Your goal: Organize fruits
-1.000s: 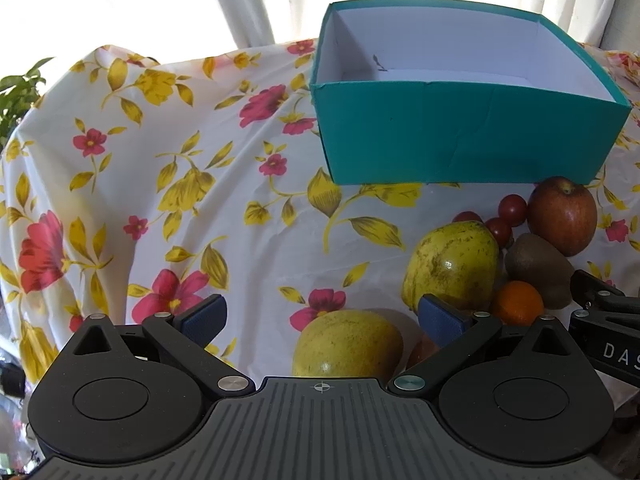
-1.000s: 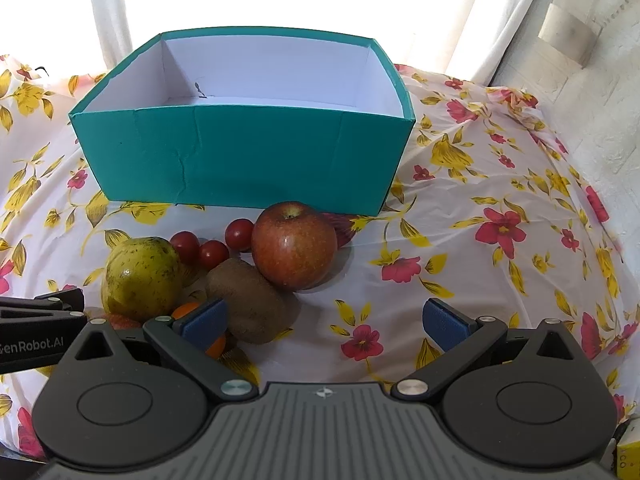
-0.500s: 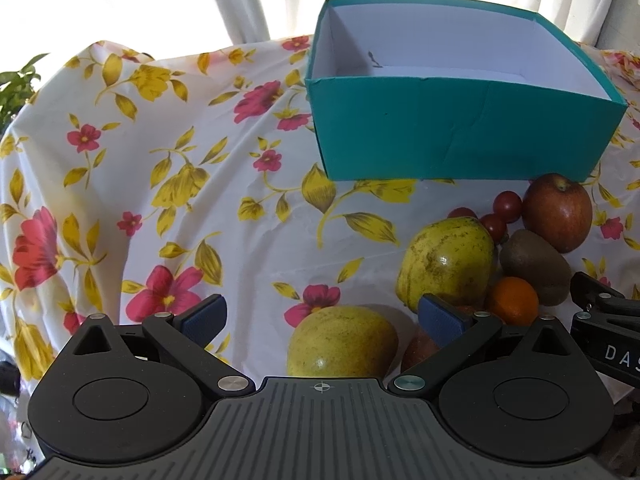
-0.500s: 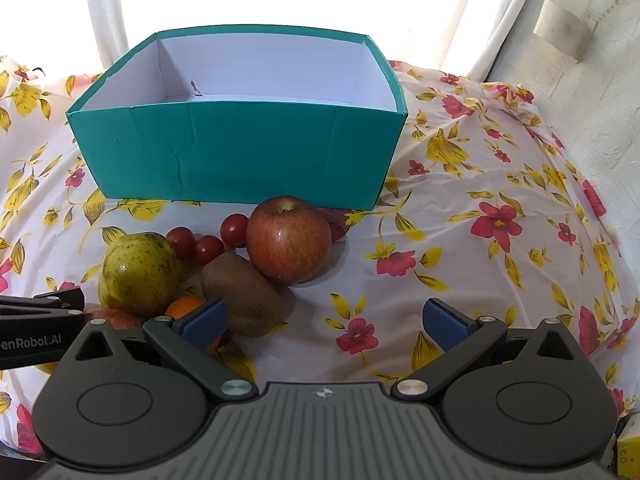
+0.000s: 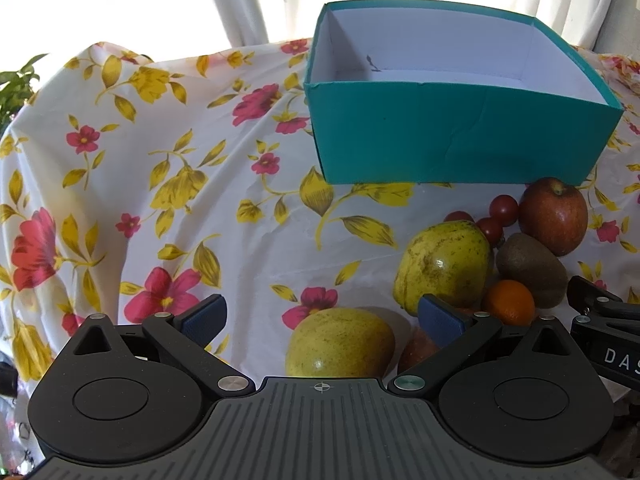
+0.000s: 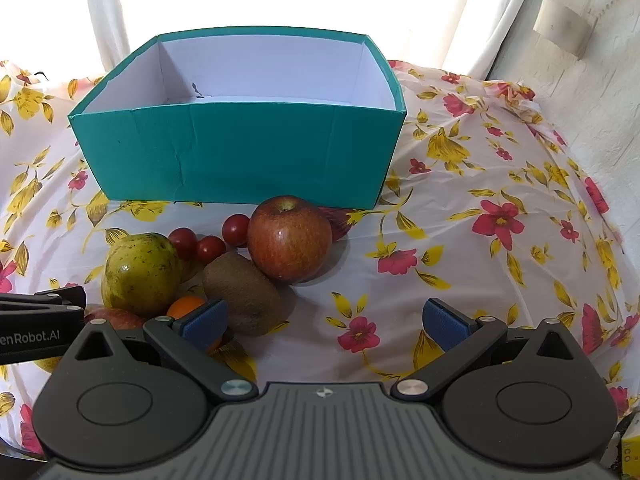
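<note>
An empty teal box (image 5: pixel 452 140) (image 6: pixel 240 152) stands at the back of the floral tablecloth. In front of it lies a fruit pile: a red apple (image 6: pixel 290 238) (image 5: pixel 554 216), a kiwi (image 6: pixel 244 292) (image 5: pixel 532 268), a green pear (image 6: pixel 140 274) (image 5: pixel 444 264), cherry tomatoes (image 6: pixel 210 240), a small orange (image 5: pixel 508 302) (image 6: pixel 185 305), and a yellow-green fruit (image 5: pixel 340 342). My left gripper (image 5: pixel 322 318) is open just above the yellow-green fruit. My right gripper (image 6: pixel 324 320) is open and empty, right of the kiwi.
A second reddish fruit (image 5: pixel 416 352) lies partly hidden behind my left gripper's right finger. White curtains hang behind the table. A green plant (image 5: pixel 16 88) is at the far left. A pale wall (image 6: pixel 592 100) stands to the right.
Both grippers have pulled back and risen slightly, so the box and the fruits sit lower and farther in view. Both stay open. No fruit has moved.
</note>
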A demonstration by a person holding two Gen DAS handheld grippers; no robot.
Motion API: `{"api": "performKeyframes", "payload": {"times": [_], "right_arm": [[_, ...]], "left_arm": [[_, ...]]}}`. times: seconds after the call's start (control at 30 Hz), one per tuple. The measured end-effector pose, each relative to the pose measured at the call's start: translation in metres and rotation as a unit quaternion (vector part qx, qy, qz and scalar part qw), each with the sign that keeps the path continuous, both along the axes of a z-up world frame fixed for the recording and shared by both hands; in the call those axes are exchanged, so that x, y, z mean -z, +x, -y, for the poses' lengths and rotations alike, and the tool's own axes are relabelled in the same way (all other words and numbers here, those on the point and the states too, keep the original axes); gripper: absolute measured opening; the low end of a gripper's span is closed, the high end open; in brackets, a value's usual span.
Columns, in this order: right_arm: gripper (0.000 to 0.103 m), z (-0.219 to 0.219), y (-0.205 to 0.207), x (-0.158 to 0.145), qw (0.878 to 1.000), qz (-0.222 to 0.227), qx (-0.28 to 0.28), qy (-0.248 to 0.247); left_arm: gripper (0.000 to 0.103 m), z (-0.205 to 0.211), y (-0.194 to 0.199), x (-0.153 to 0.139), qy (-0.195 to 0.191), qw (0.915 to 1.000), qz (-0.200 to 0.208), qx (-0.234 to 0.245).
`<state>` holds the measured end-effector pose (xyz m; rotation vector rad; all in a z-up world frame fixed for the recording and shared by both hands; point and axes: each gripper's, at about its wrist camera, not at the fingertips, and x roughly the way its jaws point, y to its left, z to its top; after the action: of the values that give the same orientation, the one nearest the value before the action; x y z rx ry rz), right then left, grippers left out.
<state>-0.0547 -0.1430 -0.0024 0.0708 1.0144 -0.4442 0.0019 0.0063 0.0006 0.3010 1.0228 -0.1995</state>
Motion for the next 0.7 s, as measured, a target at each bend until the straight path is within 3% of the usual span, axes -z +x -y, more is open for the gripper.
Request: {"api": "performKeyframes", "payload": {"times": [0.43, 0.7], "right_arm": [[0.103, 0.0022, -0.0021, 0.0006, 1.0, 0.002, 0.003, 0.005], [0.103, 0.0051, -0.0059, 0.0, 1.0, 0.012, 0.002, 0.013]], "left_arm": [[0.103, 0.0033, -0.0015, 0.0003, 0.0, 1.0, 0.003, 0.002], [0.103, -0.0011, -0.0041, -0.0009, -0.041, 0.9991, 0.001, 0.006]]}}
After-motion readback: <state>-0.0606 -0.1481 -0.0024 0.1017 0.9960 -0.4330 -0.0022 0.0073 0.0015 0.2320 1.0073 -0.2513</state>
